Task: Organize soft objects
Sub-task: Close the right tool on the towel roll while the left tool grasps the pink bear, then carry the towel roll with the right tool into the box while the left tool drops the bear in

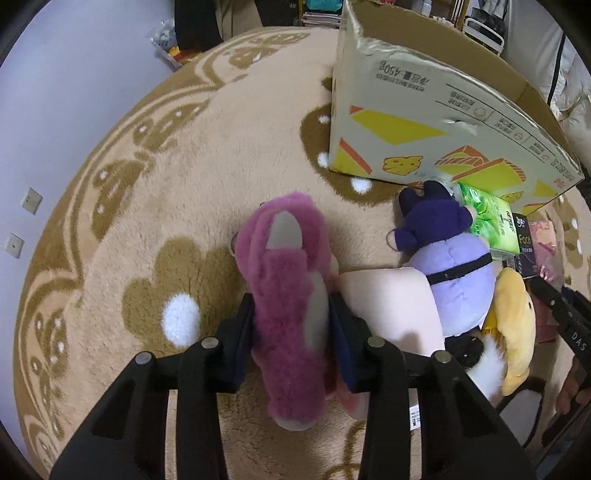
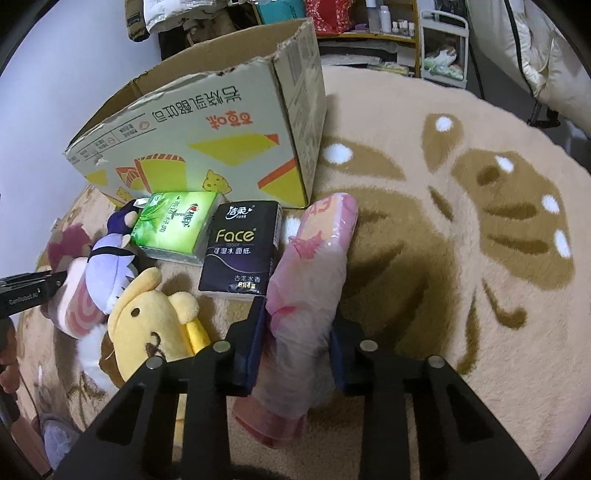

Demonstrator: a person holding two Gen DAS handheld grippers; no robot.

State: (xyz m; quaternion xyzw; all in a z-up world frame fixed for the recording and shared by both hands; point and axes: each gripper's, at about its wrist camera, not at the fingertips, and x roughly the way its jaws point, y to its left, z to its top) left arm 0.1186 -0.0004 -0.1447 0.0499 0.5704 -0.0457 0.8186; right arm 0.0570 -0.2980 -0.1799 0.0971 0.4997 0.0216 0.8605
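Note:
My left gripper (image 1: pixel 291 314) is shut on a pink-purple plush bear (image 1: pixel 286 266), squeezing its body just above the rug. My right gripper (image 2: pixel 297 321) is shut on a pink tissue pack (image 2: pixel 314 266) in clear wrap. A purple plush (image 1: pixel 447 251) lies right of the bear on a pale pink plush (image 1: pixel 388 299); it also shows in the right wrist view (image 2: pixel 110 258). A yellow plush (image 2: pixel 155 325) lies left of the right gripper. A green tissue pack (image 2: pixel 173 229) and a black tissue pack (image 2: pixel 240 251) lie before the open cardboard box (image 2: pixel 207 147).
A round beige rug (image 1: pixel 155 206) with brown flower patterns covers the floor. The cardboard box (image 1: pixel 436 129) stands at the rug's far side. Shelves (image 2: pixel 391 26) and bedding (image 2: pixel 546 55) stand beyond the rug. A pale wall (image 1: pixel 55 92) is on the left.

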